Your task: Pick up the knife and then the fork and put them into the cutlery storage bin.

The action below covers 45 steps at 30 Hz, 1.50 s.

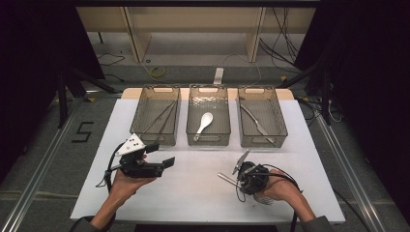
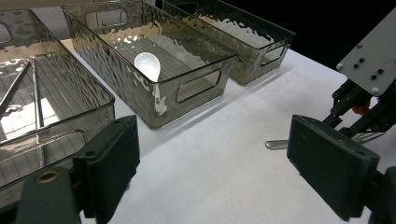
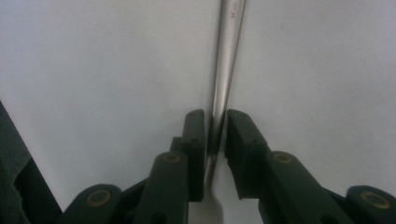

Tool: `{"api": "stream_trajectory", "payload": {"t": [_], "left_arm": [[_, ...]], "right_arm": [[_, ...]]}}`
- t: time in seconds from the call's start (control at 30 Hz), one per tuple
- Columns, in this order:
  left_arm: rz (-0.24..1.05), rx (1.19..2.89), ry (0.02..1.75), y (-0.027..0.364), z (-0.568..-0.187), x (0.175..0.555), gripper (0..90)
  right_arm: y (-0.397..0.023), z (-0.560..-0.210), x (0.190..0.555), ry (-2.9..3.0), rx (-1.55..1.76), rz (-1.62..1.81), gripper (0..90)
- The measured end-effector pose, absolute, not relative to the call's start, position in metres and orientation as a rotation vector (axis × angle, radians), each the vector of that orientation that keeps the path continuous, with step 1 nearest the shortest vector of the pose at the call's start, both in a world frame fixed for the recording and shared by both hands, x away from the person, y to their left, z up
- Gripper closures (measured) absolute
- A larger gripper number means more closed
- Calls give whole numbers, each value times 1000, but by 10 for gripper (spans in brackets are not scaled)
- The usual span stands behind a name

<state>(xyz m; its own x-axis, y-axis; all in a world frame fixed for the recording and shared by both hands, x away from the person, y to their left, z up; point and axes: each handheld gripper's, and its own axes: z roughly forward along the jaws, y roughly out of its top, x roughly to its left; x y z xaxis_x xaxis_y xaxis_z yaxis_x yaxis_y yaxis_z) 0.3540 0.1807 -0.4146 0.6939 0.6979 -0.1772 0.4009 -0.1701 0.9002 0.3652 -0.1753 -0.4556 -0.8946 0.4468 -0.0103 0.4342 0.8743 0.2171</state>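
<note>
A metal fork (image 3: 227, 60) lies on the white table (image 1: 193, 193), its handle (image 1: 226, 178) pointing left and its tines (image 1: 265, 200) showing under the person's right hand. My right gripper (image 3: 215, 128) points down over it, and the two pads sit tight against the handle's sides. In the high view that right gripper (image 1: 243, 181) is near the table's front right. My left gripper (image 1: 162, 155) hovers at the front left, jaws wide apart with nothing between them (image 2: 215, 154). The fork's handle end (image 2: 276, 143) shows beyond its jaws.
Three clear bins stand in a row at the back. The left bin (image 1: 140, 107) holds thin metal sticks (image 1: 159, 118), the middle bin (image 1: 191, 107) a white spoon (image 1: 205, 121), the right bin (image 1: 278, 112) a knife (image 1: 255, 121). The table's front edge lies close to both hands.
</note>
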Motion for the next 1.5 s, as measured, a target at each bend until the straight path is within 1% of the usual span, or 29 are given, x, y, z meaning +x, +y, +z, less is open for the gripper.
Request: {"api": "stream_trajectory", "payload": {"t": [0.67,1.0,1.5], "left_arm": [[336,1801,871,180,-415,354,164],[339,1804,872,180,-415,354,164],[340,1795,878,181,-415,354,164]], "right_arm": [[-172,-456,368,2991,713,278,840],[-170,-455,367,2991,673,255,844],[-176,-447,367,2953,675,321,845]]}}
